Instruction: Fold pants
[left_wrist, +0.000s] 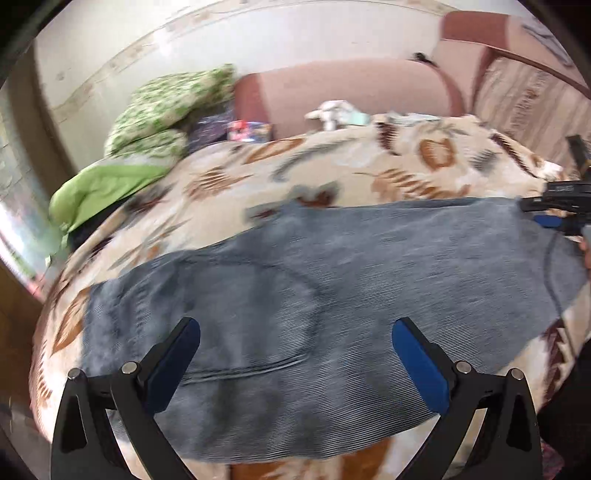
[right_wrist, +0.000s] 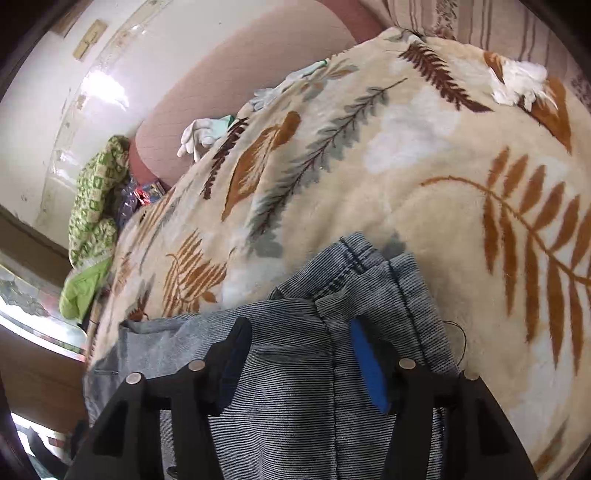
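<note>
The pants, of faded blue-grey denim, lay spread across a leaf-patterned blanket on a bed, filling the lower and middle part of the left wrist view and the lower centre of the right wrist view, where stacked layers of cloth showed at the upper edge of the denim. The left hand-held gripper stood with its jaws wide apart above the cloth and nothing between the pads. The right hand-held gripper had its jaws partly parted over a seam of the pants, the pads apparently clear of the fabric, so that it gripped nothing; it also appeared at the right edge of the left wrist view, at the far end of the garment. Judged from this arrangement, a fold seemed to be laid and both grippers free. The chief risk was that the soft, uneven blanket would let the stacked layers slide or spring open once unweighted; a second was that a pad, closing for the next fold, would pinch the blanket pile together with the denim and drag the bedding; a third was that only the top layer would be taken, leaving the lower one behind and skewing the edges. Motion blur in the left wrist view left the near hem indistinct. No container was visible in either view; pillows and a white glove lay loose in the upper left, beside the pink headboard.
</note>
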